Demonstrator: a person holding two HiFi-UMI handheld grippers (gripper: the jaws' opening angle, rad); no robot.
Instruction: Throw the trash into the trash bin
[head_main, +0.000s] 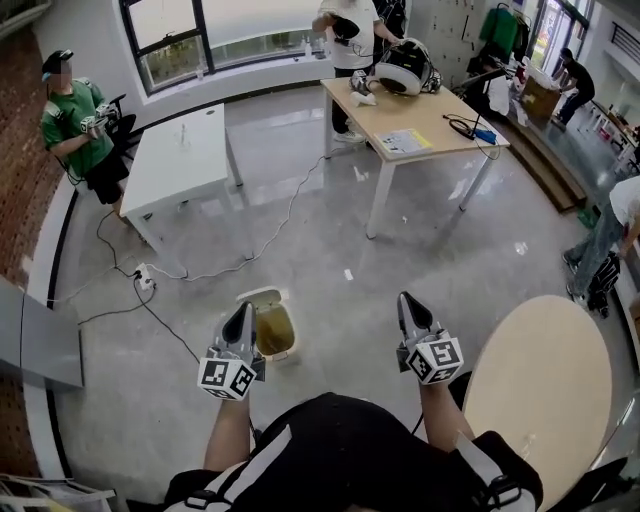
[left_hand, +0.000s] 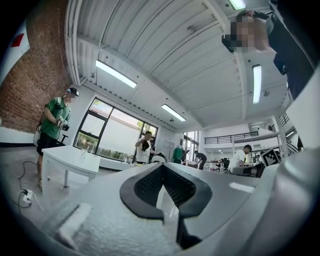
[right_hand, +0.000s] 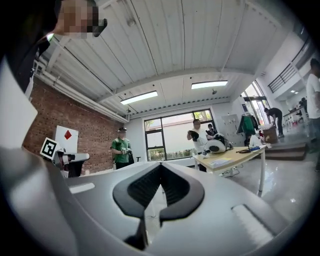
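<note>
Far left: person in green (head_main: 72, 120) by a white bench (head_main: 185, 160); nearer, power strip (head_main: 145, 278) and cable (head_main: 250, 262) on the floor. Left tool (head_main: 244, 310) pressed together, pinching nothing, just left of the trash bin (head_main: 275, 332). Trash bin on the floor, lid up, between both tools. Right tool (head_main: 404, 299) pressed together too, bare. Near right, round wooden bench (head_main: 540, 390); far right, cluttered wooden bench (head_main: 420, 120).

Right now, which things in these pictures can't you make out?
- Trash bin contents: head view, left hand-held gripper covers part of the opening.
- Sheet on the wooden table: head view, print too small.
- Person at the right: head view, cut off by the frame edge.
</note>
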